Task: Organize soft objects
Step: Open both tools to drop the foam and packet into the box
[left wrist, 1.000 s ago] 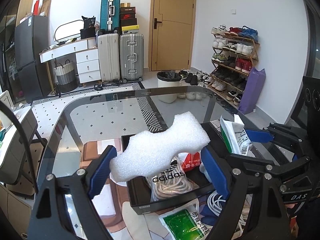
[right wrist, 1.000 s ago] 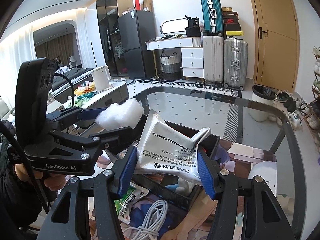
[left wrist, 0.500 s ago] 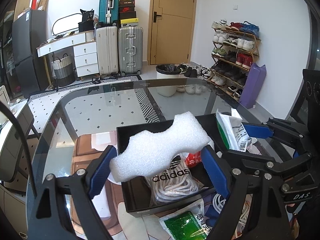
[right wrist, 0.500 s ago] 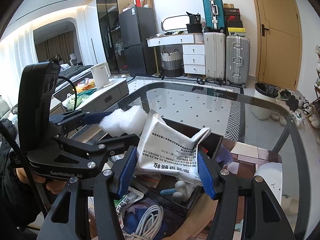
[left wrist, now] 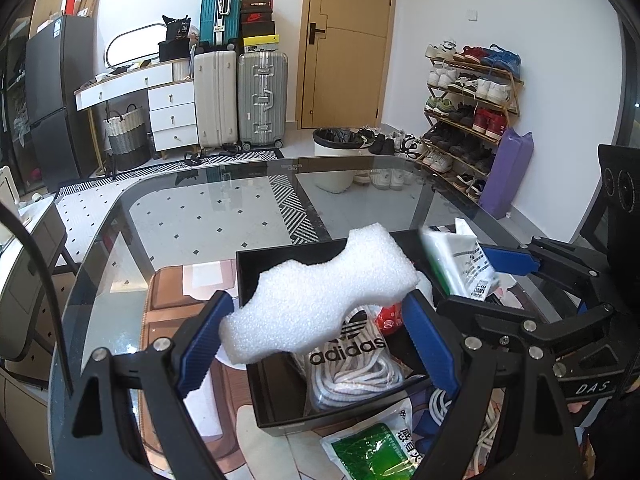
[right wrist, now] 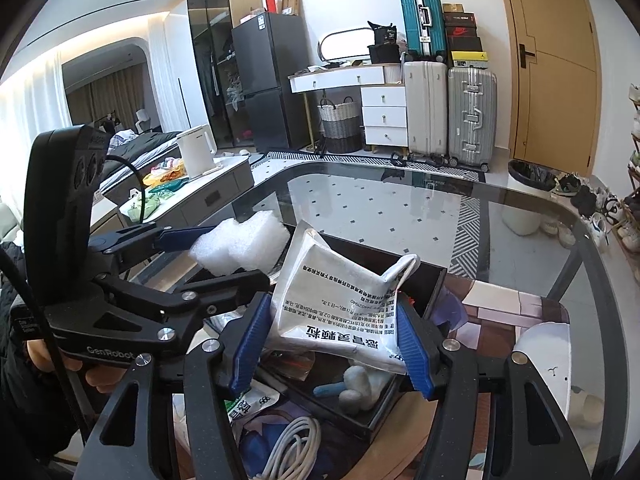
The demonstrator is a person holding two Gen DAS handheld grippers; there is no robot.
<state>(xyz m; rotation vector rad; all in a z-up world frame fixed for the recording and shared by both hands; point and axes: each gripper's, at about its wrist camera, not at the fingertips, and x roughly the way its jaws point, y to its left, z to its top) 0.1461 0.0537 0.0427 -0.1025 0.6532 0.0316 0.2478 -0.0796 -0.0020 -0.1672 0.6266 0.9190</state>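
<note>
A white foam piece (left wrist: 320, 298) is clamped between the fingers of the left gripper (left wrist: 318, 340), held above the black box (left wrist: 276, 412). A printed white pouch (right wrist: 340, 304) is pinched in the right gripper (right wrist: 330, 344) — also over that box, on the glass table (left wrist: 224, 208).

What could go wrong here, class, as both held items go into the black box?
1. The left hand-held gripper pinches only the ends of the white foam piece; it may bend and slip out.
2. The black box already holds an adidas bag, so items may spill.
3. The right hand-held gripper with its white pouch is close; they may collide.
</note>
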